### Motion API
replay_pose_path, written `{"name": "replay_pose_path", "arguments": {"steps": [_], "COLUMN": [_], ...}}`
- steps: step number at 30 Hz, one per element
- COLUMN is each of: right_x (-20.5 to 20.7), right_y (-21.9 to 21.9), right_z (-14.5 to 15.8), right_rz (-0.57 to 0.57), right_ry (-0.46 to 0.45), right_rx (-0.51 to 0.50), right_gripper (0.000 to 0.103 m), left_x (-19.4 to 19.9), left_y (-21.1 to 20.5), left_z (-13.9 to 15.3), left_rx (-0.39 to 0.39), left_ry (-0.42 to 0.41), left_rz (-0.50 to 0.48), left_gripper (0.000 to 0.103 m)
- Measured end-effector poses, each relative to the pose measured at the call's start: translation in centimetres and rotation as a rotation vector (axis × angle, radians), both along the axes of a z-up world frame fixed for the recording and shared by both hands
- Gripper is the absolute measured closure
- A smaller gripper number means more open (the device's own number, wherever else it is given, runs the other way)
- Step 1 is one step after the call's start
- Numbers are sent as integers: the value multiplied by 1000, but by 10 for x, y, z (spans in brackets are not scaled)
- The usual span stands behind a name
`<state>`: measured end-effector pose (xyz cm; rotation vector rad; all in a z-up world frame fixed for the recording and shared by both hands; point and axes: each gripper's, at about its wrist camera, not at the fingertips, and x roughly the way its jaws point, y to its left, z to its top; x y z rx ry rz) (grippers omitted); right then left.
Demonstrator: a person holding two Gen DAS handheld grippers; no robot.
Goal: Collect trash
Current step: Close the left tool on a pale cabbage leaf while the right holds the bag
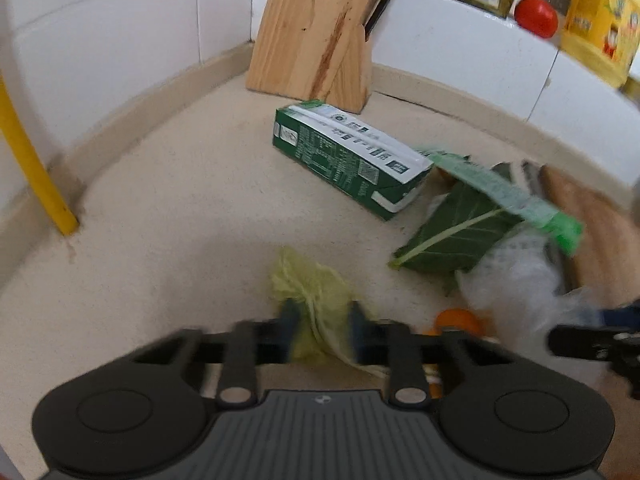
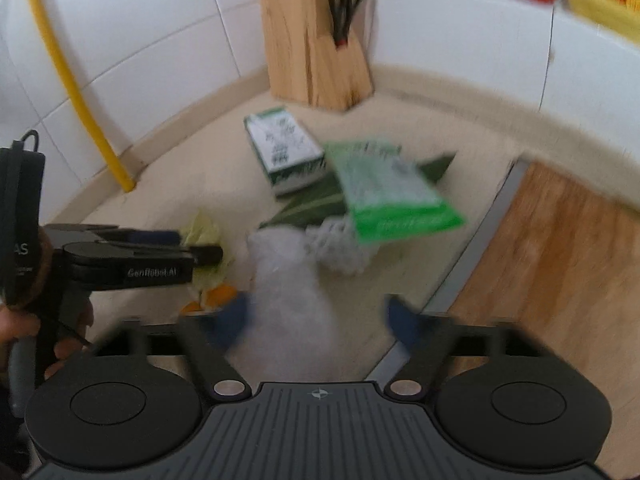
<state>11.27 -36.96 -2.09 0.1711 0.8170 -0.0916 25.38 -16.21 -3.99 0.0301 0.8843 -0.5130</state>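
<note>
In the left wrist view, the left gripper (image 1: 322, 320) has its blue pads pinched on a limp, pale yellow-green cabbage leaf (image 1: 310, 292) that lies on the speckled beige table (image 1: 168, 208), well in front of the wooden knife block (image 1: 316, 32) at the tiled back wall. The leaf looks light, soft and easy to tear, so a hold at its thicker white rib seems safer than at the frilly edge. Between the leaf and the block lies a green-and-white drink carton (image 1: 348, 158) on its side, stiff and probably light if empty. To the right of the carton sit a dark green flat leaf (image 1: 448, 236), a green printed plastic wrapper (image 1: 516, 196) and a crumpled clear plastic bag (image 1: 516, 280), with orange peel (image 1: 458, 318) nearer the camera. The gripper angles steeply down toward the table. In the right wrist view, blurred, the right gripper (image 2: 316, 320) also points downward, its jaws partly open with the clear bag (image 2: 288, 280) between them; the left pad seems to touch it, but I cannot tell whether it is gripped. The bag should be slippery and weightless, best bunched at a fold. The left gripper (image 2: 200, 246) enters from the left, held by a hand (image 2: 24, 332), at the cabbage leaf (image 2: 204, 226), well in front of the knife block (image 2: 316, 44).
</note>
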Motion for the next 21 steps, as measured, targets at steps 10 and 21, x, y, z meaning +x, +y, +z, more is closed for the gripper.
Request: {"name": "replay_pose_path", "arguments": {"steps": [10, 21], "right_x": [-17, -6], "right_y": [12, 12], "right_z": [25, 4], "right_rz": [23, 31], "right_ry": [-58, -13], "right_rx": [27, -60], "right_gripper": [73, 21], "left_x": [-24, -14], "left_y": [30, 31], "left_z": [22, -4], "left_rx": [-43, -160], "left_ry": [-30, 91], "left_rz": [-6, 96], "left_gripper": [80, 41]}}
